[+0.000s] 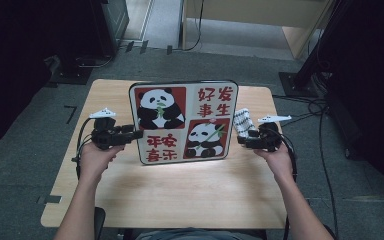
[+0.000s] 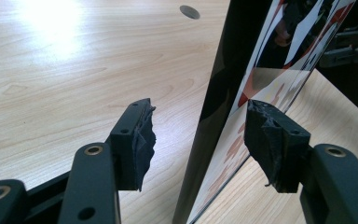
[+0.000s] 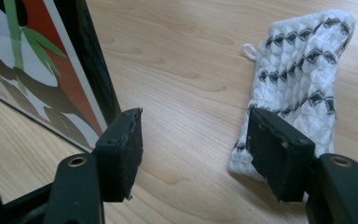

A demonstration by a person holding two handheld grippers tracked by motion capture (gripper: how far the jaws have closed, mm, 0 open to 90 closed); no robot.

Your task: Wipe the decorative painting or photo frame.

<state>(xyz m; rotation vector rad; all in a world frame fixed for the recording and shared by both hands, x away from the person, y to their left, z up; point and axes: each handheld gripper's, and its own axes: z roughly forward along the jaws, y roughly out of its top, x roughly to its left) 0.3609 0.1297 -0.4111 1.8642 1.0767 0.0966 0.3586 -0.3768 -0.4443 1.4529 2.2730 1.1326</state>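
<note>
Panda board (image 1: 184, 121) upright near centre of wooden tabletop (image 1: 180, 195), picture side toward person, black frame, four panels: two pandas on red, two w/ red characters. Bottom edge on tabletop; what props it up cannot be told.

Left claw (image 1: 136, 134) at board's left edge, held level in left hand (image 1: 96, 157). In left gripper view left claw (image 2: 199, 133) wide apart, straddling board's black edge (image 2: 223, 93): one pad (image 2: 142, 140) behind board, other pad (image 2: 268, 140) on picture side. Gaps visible both sides, pads not pressing, nothing gripped.

Right claw (image 1: 241, 140) just beside board's lower right corner, in right hand (image 1: 277, 155). In right gripper view right claw (image 3: 193, 149) open, bare tabletop between jaws. Board frame (image 3: 91, 60) just beyond the jaw at pic left, contact w/ board cannot be told. Jaw at pic right over lower end of white mitt (image 3: 298, 74).

Mitt (image 1: 243, 121): white quilted cloth w/ dark diamond bands, small loop, flat on tabletop, to right of board & just beyond right claw.

Cables trailing from both grippers. Grey floor around tabletop.
</note>
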